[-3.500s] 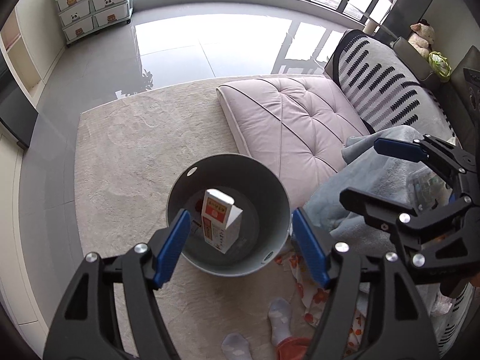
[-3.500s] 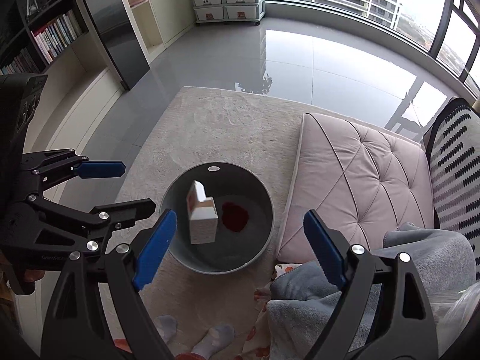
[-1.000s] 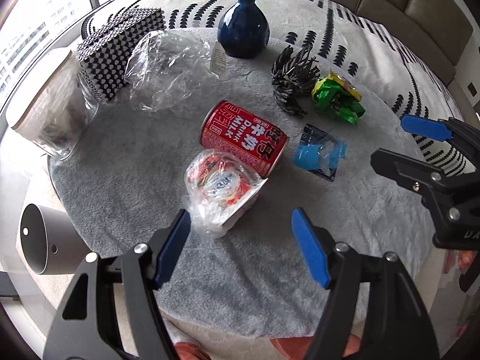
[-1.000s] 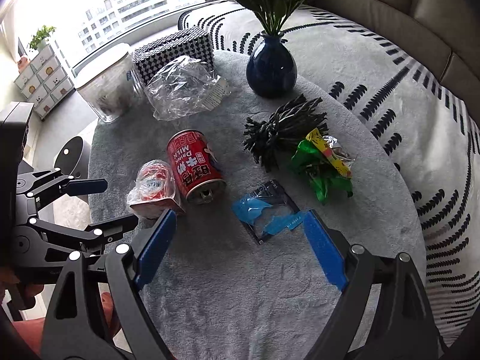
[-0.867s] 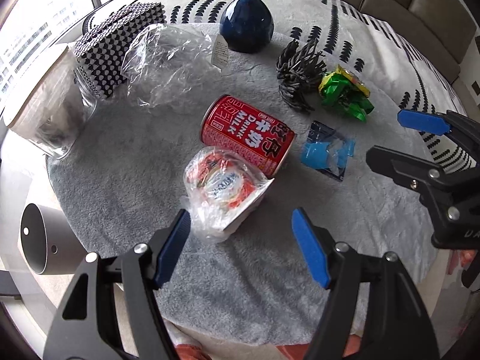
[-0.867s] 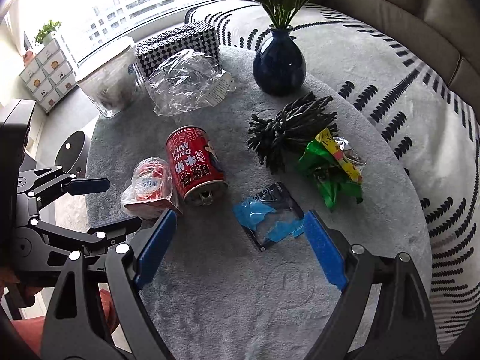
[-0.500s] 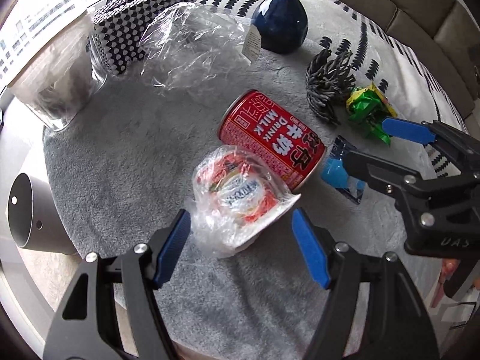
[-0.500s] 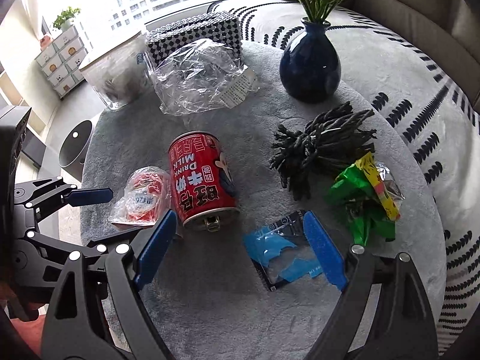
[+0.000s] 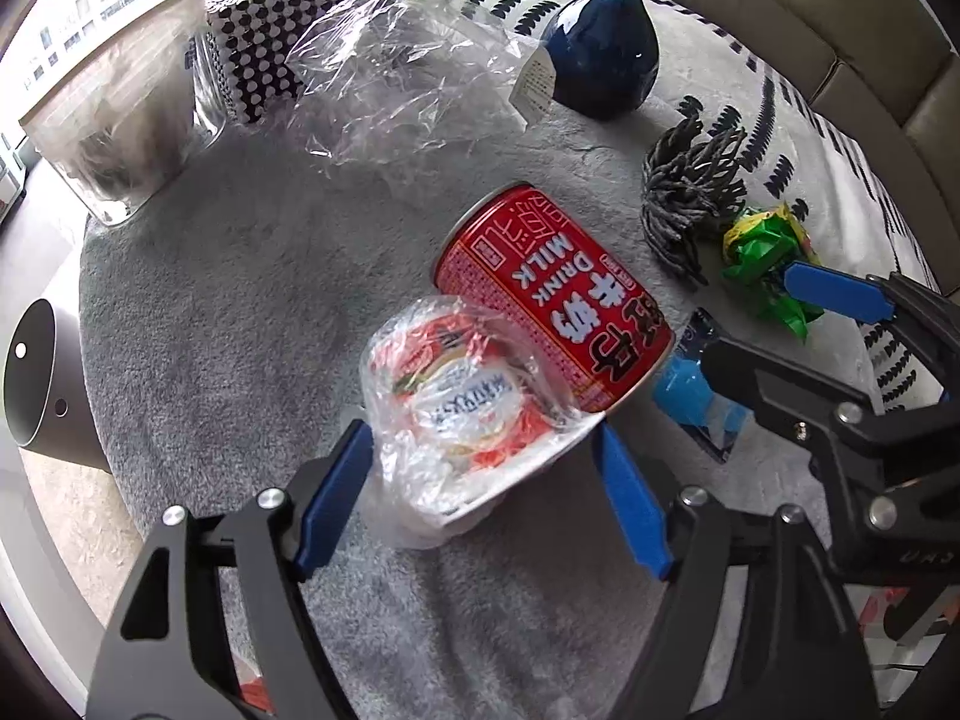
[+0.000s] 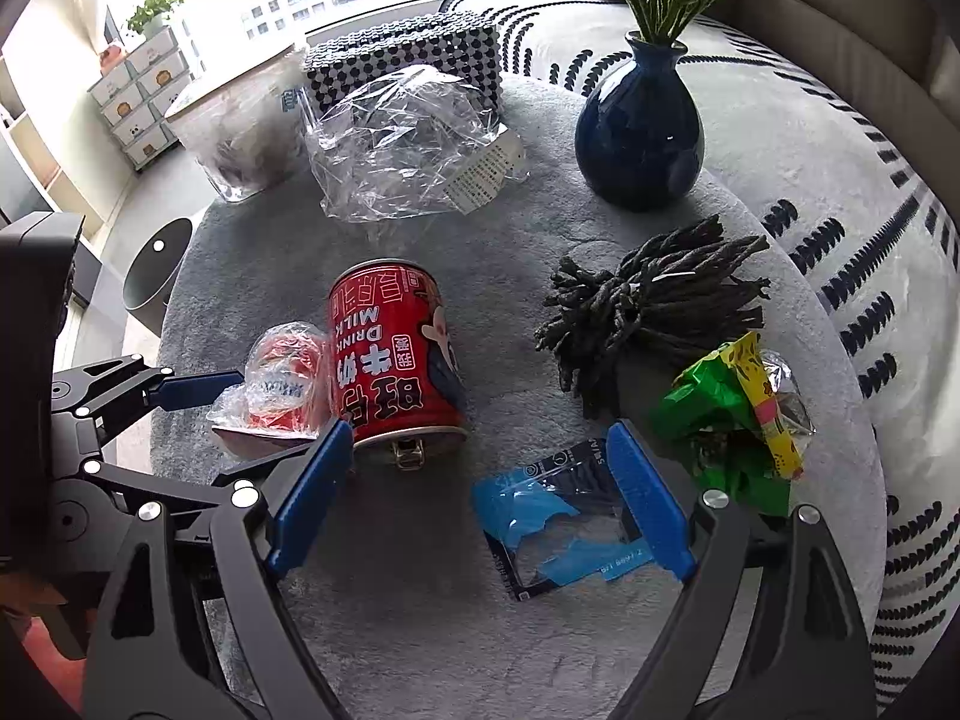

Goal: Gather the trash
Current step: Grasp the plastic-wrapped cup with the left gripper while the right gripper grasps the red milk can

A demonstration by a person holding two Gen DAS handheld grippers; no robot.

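Partly hidden blue wrapper [image 10: 564, 525] between right tongs [image 10: 480, 495] spread apart, left tongs [image 9: 480, 492] opening around wrapped cup [image 9: 462, 408].

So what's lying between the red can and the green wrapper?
The dark twig bundle and, nearer the camera, the blue packet, in the right wrist view.

A high-rise living room: sofa [image 10: 840, 18], patterned rug [image 10: 810, 138], vase of flowers [image 10: 639, 138], toy drawers [image 10: 141, 102] by the window
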